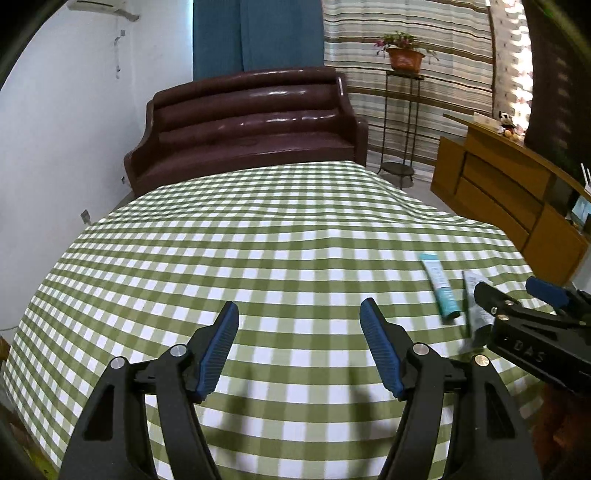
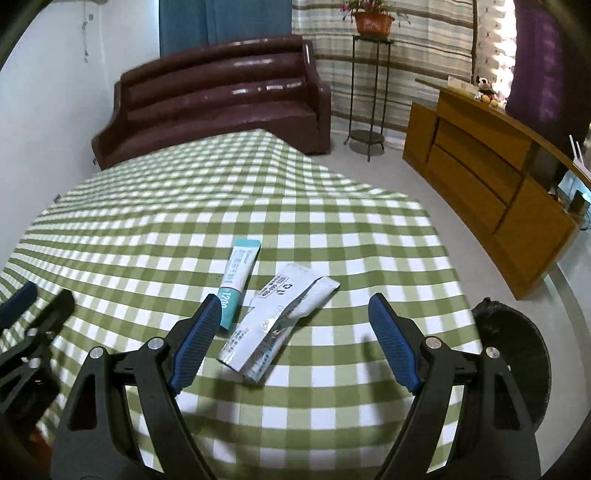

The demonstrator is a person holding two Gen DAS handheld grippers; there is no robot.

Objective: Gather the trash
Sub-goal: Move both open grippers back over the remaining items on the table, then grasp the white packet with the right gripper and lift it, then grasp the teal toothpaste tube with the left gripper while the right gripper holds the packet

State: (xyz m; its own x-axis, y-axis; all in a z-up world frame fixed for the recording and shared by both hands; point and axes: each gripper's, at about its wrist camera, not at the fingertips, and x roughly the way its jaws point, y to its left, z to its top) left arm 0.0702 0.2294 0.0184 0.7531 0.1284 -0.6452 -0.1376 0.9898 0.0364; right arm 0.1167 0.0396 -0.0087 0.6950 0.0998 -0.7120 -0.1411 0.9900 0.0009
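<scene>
A green-and-white checked cloth (image 1: 258, 236) covers the desk across the middle of both views. Behind it, at upper centre, stands a dark brown leather sofa (image 1: 251, 122) against a white wall (image 1: 66, 140), with a blue curtain (image 1: 258, 33) above it. To the right, a potted plant (image 1: 404, 55) sits on a thin metal stand (image 1: 400, 122) before striped curtains (image 1: 443, 74). A wooden cabinet (image 2: 491, 192) fills the right edge.

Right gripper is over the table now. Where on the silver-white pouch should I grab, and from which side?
Take the silver-white pouch near its middle, closing across its short width from above. It lies flat and slanted on the checked cloth, beside the teal tube. The right gripper is open, nearly over it.
</scene>
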